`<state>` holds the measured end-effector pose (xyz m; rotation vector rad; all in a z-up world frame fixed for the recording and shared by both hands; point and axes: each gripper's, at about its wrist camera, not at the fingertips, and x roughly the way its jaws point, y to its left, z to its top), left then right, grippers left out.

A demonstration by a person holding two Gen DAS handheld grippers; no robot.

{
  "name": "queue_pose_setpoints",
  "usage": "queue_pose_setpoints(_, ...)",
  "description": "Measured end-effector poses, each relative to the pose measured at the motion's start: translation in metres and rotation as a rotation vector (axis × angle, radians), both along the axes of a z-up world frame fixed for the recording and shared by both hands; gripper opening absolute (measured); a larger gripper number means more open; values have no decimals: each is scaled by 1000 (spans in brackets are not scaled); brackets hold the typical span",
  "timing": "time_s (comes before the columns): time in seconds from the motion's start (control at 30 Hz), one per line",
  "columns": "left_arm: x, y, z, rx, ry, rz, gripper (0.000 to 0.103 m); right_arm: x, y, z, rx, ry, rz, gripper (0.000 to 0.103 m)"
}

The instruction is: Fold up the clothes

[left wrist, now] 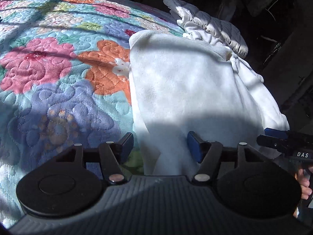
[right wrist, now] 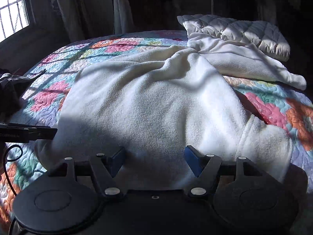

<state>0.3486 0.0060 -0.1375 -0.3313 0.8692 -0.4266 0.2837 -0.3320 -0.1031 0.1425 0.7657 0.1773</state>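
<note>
In the left wrist view the left gripper (left wrist: 160, 145) fills the bottom of the frame, its blue-padded fingers (left wrist: 193, 146) spread wide with nothing pinched between them. A fold of the white fleece (left wrist: 185, 86) drops between the fingers toward the camera without being clamped. To the left of the fleece the floral quilt (left wrist: 49, 68) covers the bed, with pink, orange and purple flowers under bars of sun and shadow. The fleece lies across the centre and right of the frame. In the upper right a quilted white piece (left wrist: 215, 27) rests at the bed's far edge. At the right edge the right gripper (left wrist: 273, 136) reaches the fleece's border; from here it cannot be told whether it is clamped, and a hand (left wrist: 304, 184) shows below it.

In the right wrist view the right gripper (right wrist: 154, 160) sits at the bottom, fingers wide apart over the near edge of the fleece (right wrist: 146, 101), holding nothing. At the left edge the left gripper (right wrist: 45, 134) meets the fleece's left border. A barred window (right wrist: 11, 9) is in the upper left. The fleece spreads rumpled across the middle of the quilt (right wrist: 273, 105). Upper right, a white knit garment (right wrist: 244, 62) lies touching the fleece's far end, with the quilted piece (right wrist: 244, 31) behind it.
</note>
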Motion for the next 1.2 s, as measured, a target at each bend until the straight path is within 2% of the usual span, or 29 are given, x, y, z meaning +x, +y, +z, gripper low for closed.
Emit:
queue_pose_setpoints(0.13, -2, 6, -1, 7, -2, 5, 68, -32, -24, -5, 37, -3, -90, 71)
queue_pose_setpoints(0.17, -3, 7, -1, 1, 2, 9, 69, -38, -29, -8, 84, 7, -121, 71)
queue_pose_setpoints(0.33, -3, 16, -4, -73, 41, 28, 69, -61, -50, -33, 443, 107, -281, 75)
queue_pose_setpoints(0.37, -3, 19, -6, -90, 43, 24, 69, -66, -54, -38, 515, 127, -313, 77)
queue_pose_setpoints(0.4, -4, 21, -9, -107, 46, 23, 69, -71, -58, -43, 587, 148, -344, 86)
queue_pose_setpoints(0.5, -6, 39, -28, -251, 133, 36, 73, -79, -69, -69, 844, 205, -422, 91)
queue_pose_setpoints(0.57, -5, 53, -40, -379, 218, 51, 73, -79, -72, -87, 937, 206, -467, 91)
queue_pose_setpoints(0.6, -5, 56, -41, -397, 233, 52, 73, -77, -72, -92, 951, 193, -482, 91)
queue_pose_setpoints(0.7, -11, 55, -38, -354, 198, 46, 77, -65, -70, -97, 930, 146, -490, 91)
queue_pose_setpoints(0.77, -14, 52, -40, -357, 190, 63, 79, -51, -70, -96, 865, 119, -506, 91)
queue_pose_setpoints(0.83, -19, 54, -40, -371, 199, 86, 79, -36, -74, -92, 814, 101, -574, 91)
queue_pose_setpoints(0.9, -27, 61, -37, -377, 191, 122, 79, -23, -83, -92, 847, 71, -625, 92)
queue_pose_setpoints(0.97, -35, 68, -39, -357, 140, 161, 79, -12, -87, -94, 848, 75, -618, 93)
queue_pose_setpoints(1.1, -21, 68, -56, -489, 178, 135, 80, -12, -86, -98, 843, 70, -579, 93)
queue_pose_setpoints(1.2, -2, 61, -53, -491, 210, 158, 80, -21, -85, -101, 879, 77, -567, 93)
